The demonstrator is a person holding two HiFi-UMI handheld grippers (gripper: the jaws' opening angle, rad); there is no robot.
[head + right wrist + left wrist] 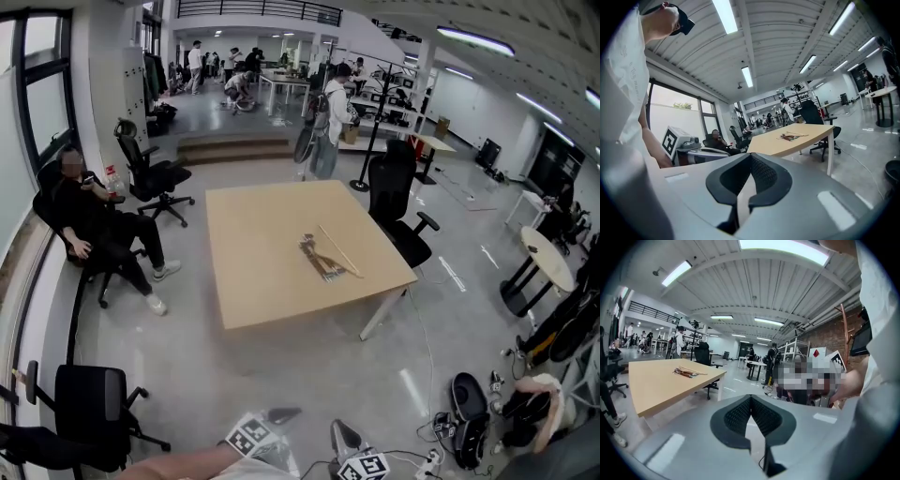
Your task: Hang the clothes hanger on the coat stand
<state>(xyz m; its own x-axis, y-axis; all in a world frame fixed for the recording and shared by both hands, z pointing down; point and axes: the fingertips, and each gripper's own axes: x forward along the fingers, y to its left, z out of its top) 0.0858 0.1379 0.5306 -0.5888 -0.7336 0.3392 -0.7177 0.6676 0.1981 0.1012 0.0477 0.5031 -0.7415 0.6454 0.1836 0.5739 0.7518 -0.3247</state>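
Note:
A bundle of clothes hangers [323,257] lies on the square wooden table [262,234], right of its middle. The same hangers [686,372] show far off in the left gripper view and in the right gripper view [791,137]. Both grippers are low and close to the person's body, well short of the table. My left gripper [280,413] is shut with nothing in it, its pads meeting [751,397]. My right gripper [341,433] is shut and empty too [750,155]. A wooden coat stand [844,333] rises at the right of the left gripper view.
A person sits on a chair [94,225] left of the table. Black office chairs stand at the table's far right [398,202] and at the near left [89,412]. Bags and cables [469,422] lie on the floor at the right. A person [330,122] stands beyond the table.

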